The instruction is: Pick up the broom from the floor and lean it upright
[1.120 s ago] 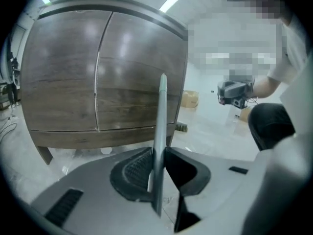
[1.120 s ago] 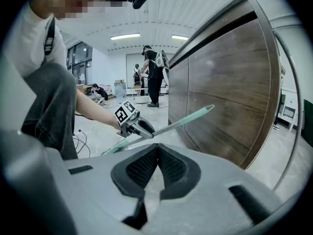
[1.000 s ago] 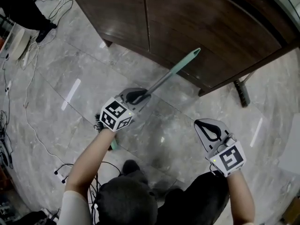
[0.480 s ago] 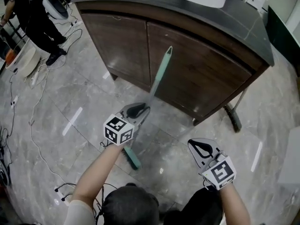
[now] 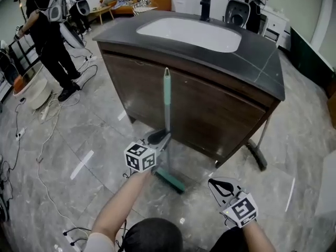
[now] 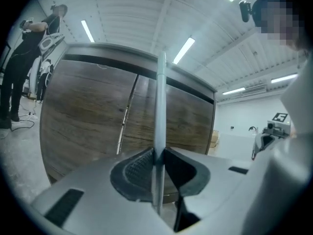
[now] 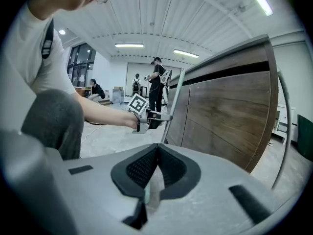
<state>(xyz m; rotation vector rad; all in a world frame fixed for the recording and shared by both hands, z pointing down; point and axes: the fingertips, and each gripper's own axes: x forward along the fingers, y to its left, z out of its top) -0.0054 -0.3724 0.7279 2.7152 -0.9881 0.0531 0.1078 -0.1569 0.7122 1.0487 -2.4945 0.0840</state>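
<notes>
Currently left gripper (image 5: 160,138) clamps the teal-handled broom (image 5: 167,104) upright, right gripper (image 5: 223,185) closed and empty; next lean it far-side against dark wooden cabinet (image 5: 210,109), release.

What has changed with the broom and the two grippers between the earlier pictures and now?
The broom, which slanted toward the cabinet before, has swung upright. Its handle stayed clamped throughout in the left gripper, which rose with it. The right gripper stayed shut, empty and apart from the broom; the cabinet did not move.
</notes>
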